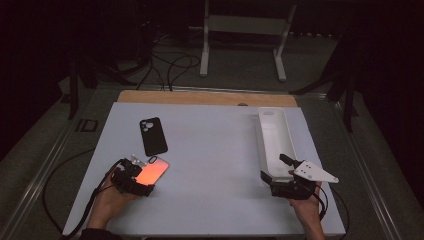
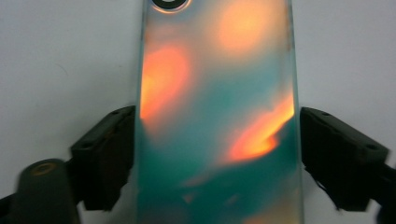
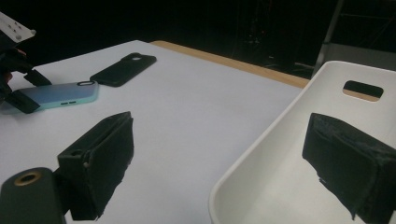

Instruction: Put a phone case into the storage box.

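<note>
A phone (image 1: 154,170) with a glossy orange-and-teal back lies on the white table top (image 1: 210,165), camera end away from me. My left gripper (image 1: 142,176) has its two black pads against the phone's long edges near its lower end; in the left gripper view the phone (image 2: 215,93) spans the whole gap of the gripper (image 2: 217,158). A black phone case (image 1: 152,136) lies flat just beyond it. My right gripper (image 1: 276,167) is open at the near end of a white bin (image 1: 262,142), one jaw inside the bin (image 3: 247,163) and one outside, with nothing between them.
The right gripper view shows the phone (image 3: 60,95), the black case (image 3: 123,68) and the left gripper (image 3: 14,79) far off across the table. A wooden strip (image 1: 200,97) edges the far side. Cables and a white stand (image 1: 240,30) sit on the floor beyond.
</note>
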Demonstrator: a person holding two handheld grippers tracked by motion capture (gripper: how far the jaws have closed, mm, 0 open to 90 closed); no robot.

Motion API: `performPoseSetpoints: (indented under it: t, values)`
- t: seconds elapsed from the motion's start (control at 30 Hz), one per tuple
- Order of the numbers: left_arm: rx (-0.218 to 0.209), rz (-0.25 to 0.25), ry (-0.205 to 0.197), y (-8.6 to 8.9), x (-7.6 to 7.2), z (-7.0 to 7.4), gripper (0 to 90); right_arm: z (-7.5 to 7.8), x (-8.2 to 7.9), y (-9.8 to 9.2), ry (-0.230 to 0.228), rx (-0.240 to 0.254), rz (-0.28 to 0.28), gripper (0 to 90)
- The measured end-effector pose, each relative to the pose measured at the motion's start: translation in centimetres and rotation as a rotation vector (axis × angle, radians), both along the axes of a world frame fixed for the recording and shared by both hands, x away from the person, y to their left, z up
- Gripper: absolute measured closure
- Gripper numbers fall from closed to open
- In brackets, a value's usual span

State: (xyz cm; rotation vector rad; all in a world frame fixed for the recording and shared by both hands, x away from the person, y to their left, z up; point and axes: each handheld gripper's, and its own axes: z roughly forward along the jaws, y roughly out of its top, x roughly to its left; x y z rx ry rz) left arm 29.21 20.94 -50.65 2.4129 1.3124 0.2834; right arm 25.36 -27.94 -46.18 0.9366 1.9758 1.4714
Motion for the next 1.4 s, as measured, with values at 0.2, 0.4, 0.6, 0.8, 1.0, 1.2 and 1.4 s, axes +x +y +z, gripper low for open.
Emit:
performPoseSetpoints:
  t: [0.2,0.4,0.6,0.8,1.0,1.2,1.4]
  values:
    - [0.0,0.003,-0.01,0.0,-0.1,0.0,17.0,0.1,0.0,0.0,-0.002,-0.001,0.003,8.8]
    - [-0.042,0.032,-0.035,0.3,-0.5,-0.1,17.2,0.1,0.0,0.1,-0.001,-0.001,0.006,8.8]
    - [-0.123,0.019,-0.04,0.1,-0.6,0.5,17.2,0.2,0.0,0.1,0.003,0.002,0.004,8.8]
    - [-0.14,-0.008,-0.079,-0.5,-0.9,1.5,17.1,0.3,0.1,0.2,0.011,-0.007,0.0,8.8]
    - [-0.157,-0.063,-0.155,-2.0,-1.8,4.0,17.1,0.4,0.2,0.3,0.022,-0.009,-0.007,8.8]
    - [-0.16,-0.098,-0.235,-3.4,-2.6,6.1,17.1,0.7,0.3,0.5,0.044,0.005,-0.013,8.8]
    - [-0.162,-0.114,-0.297,-4.4,-3.2,7.3,17.1,0.9,0.2,0.5,0.062,0.044,-0.002,8.8]
